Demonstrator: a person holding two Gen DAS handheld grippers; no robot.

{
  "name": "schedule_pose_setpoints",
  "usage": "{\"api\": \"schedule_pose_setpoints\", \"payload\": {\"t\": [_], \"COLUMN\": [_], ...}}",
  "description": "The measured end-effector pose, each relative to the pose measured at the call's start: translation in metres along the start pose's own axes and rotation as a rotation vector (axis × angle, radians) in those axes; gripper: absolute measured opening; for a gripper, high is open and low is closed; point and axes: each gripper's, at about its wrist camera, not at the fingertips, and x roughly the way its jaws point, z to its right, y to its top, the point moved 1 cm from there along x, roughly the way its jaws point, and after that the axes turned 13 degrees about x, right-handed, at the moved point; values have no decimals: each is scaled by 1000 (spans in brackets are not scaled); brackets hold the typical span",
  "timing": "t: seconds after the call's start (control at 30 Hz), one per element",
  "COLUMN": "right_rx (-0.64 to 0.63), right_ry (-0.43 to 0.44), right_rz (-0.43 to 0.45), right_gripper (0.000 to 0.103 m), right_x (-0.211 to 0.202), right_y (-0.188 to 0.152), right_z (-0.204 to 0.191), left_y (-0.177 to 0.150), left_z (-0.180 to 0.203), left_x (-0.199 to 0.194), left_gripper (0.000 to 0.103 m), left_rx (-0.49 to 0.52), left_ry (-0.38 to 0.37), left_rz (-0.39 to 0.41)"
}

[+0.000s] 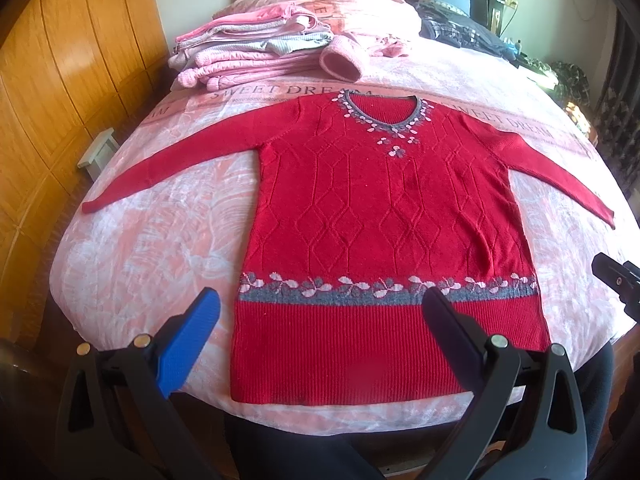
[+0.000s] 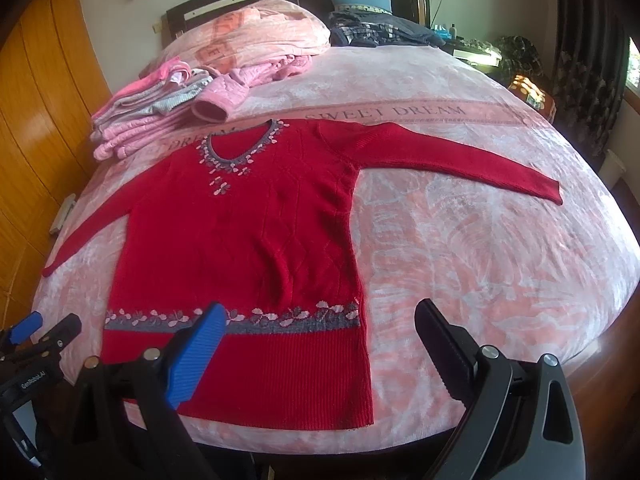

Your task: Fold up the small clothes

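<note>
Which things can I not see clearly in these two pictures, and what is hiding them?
- Red sweater: in the left wrist view the black finger covers part of its hem; in the right wrist view the blue finger does.
- Stack of folded pink clothes: the lower pieces are covered by the upper ones.
- Dark clothes by the headboard: too small to identify.

Left gripper [image 1: 320,332], right gripper [image 2: 320,340] — jaws spread, empty.

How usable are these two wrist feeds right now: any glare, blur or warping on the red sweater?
Left wrist view: red sweater sharp and evenly daylit, no glare; fisheye bows the bed edges, corners vignette dark. Right wrist view: same soft light, the window at the right edge blown out, sweater knit pattern looks softer; both grippers open and in focus.
</note>
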Motion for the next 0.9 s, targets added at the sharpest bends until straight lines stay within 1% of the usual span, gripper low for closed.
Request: {"api": "schedule_pose_setpoints", "payload": {"t": [0.2,0.9], "right_rx": [-10,6], "right_ry": [-2,1], "right_rz": [10,1], "right_gripper": [96,97], "right_x": [-1,4], "right_y": [1,1], "right_z": [-3,1], "left_y": [1,0], "left_z": [-1,-2], "left_x": [0,1], "left_gripper": [100,100], "left_rx": [7,3], "left_ry": [4,9], "left_rz": [2,2]}}
